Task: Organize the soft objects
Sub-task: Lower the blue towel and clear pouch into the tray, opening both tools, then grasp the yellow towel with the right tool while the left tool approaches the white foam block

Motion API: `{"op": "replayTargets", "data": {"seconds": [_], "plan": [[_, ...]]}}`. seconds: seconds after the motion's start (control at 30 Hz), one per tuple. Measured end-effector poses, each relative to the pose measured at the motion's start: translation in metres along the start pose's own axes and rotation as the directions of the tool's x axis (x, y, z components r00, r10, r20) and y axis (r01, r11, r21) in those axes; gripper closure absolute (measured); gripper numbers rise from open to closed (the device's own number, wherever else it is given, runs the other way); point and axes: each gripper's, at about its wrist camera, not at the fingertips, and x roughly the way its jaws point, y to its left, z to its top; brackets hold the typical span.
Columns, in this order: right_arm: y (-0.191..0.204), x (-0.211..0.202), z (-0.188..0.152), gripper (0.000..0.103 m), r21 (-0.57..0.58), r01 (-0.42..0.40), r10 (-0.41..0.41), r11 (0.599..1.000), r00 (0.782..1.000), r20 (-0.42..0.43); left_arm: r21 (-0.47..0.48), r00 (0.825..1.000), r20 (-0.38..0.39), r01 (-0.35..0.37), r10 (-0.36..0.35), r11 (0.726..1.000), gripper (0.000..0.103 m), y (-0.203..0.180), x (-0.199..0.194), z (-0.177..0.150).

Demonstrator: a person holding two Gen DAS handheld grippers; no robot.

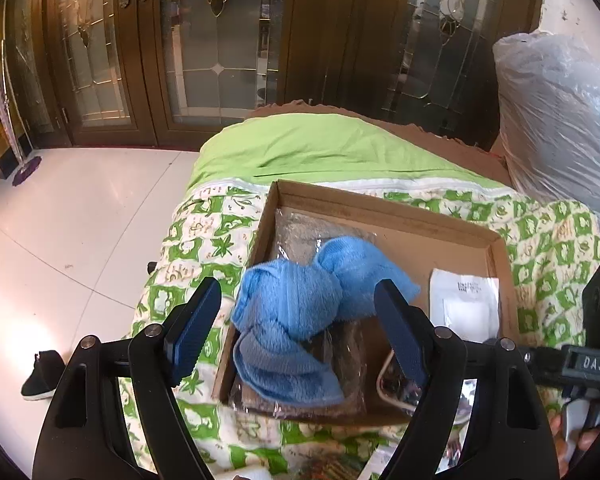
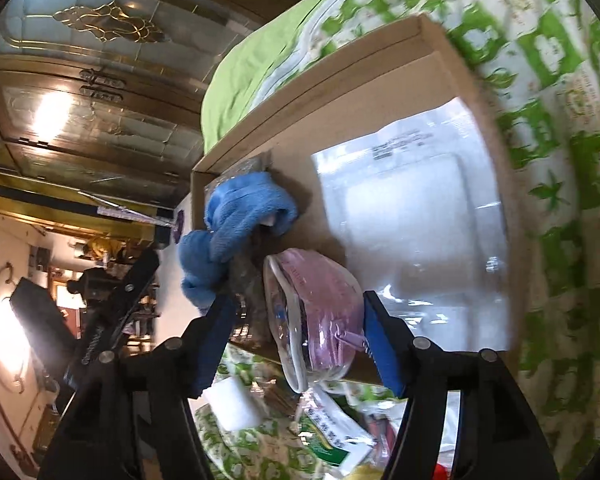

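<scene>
While the blue towel (image 1: 300,312) lies bunched in the left part of the cardboard box (image 1: 388,210), the left gripper (image 1: 300,332) hangs just above and in front of it, its two dark blue ridged pads spread wide to either side of the cloth and touching nothing. That towel is a thick, fluffy terry cloth, twisted into a loose knot, and it rests on crinkled clear plastic wrap inside the box. To its right, flat on the box floor, lies a white packet (image 1: 466,300) in a glossy clear sleeve with small printed text. The box itself is shallow, brown and rectangular, and sits on a bed covered by a quilt (image 1: 188,248) with a green and white patchwork print.

From the right wrist view, the right gripper (image 2: 296,344) stands released as well, its jaws partly apart. Between them, at the near edge of the box, sits a rounded clear plastic pouch (image 2: 316,312) with soft pink fabric folded inside and a small pink zip pull. The pouch is close to the right pad, though whether it touches I cannot tell; the left pad stands clear of it. More packets and a white block (image 2: 236,402) lie on the quilt just in front of the box.
</scene>
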Motion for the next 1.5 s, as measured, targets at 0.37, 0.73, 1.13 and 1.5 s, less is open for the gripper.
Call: {"op": "replayTargets", "data": {"seconds": [0.37,0.73,1.13,1.5], "plan": [[0.002,-0.045,-0.032,0.023,-0.015,0.165,-0.165,0.986,0.986,0.008,0.023,0.999,-0.045,0.023,-0.022,0.999,0.023,0.013,-0.046,-0.061],[-0.007,-0.074,-0.103,0.023,-0.001,0.147,-0.147,0.989,0.987,-0.059,-0.068,0.996,-0.078,0.032,-0.037,0.997,0.023,0.033,-0.075,-0.134],[-0.024,-0.09,-0.137,0.023,-0.044,0.279,-0.276,0.959,0.959,0.059,-0.078,0.992,-0.124,0.008,-0.018,0.997,0.023,0.036,-0.067,-0.147],[0.015,-0.055,-0.147,0.023,-0.302,0.358,-0.364,0.884,0.931,0.039,-0.074,0.989,-0.147,-0.005,-0.006,0.997,0.023,0.035,-0.062,-0.149]]}}
